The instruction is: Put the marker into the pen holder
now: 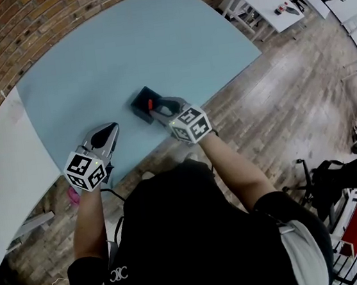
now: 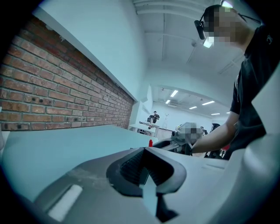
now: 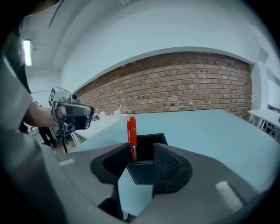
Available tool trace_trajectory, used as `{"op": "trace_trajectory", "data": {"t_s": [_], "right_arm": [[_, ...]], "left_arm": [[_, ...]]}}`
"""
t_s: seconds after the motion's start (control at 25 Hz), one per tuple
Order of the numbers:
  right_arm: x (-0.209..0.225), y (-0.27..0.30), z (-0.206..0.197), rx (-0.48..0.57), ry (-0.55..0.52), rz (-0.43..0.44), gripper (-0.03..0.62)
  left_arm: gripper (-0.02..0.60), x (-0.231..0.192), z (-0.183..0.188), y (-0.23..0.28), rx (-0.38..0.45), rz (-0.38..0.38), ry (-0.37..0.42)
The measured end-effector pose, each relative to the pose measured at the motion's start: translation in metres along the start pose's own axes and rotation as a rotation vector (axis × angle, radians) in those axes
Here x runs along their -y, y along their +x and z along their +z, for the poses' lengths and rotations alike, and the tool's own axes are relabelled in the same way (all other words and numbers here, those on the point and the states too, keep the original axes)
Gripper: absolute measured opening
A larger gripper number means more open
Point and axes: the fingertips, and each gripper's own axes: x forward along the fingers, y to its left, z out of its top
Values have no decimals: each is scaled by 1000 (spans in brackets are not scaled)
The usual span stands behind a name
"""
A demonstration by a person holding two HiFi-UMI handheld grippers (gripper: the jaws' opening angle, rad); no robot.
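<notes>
The right claw stands wide apart, its dark pads on either side of the black pen holder and clear of the red marker. The marker stands upright inside the holder, leaning at its left inner wall, with its cap end poking above the rim. Nothing is clamped; the pads press on neither the marker nor the holder. From above, the holder sits near the close edge of the pale blue worktop, just beyond the right claw's tips.

To the left and nearer the person, the left claw hangs over the worktop's near edge. Its jaws stand apart with nothing between them, and it points along the worktop, well apart from the holder.

A brick wall runs along the worktop's far side.
</notes>
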Motion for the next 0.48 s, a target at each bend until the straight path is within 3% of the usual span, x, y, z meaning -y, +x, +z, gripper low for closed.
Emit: {"op": "trace_trajectory", "data": {"t_s": [0.48], "right_arm": [[6,-8,-23,-72,-8,-39,163]], "left_arm": [[5,-3,-5,-6,-2,-1,-12]]}}
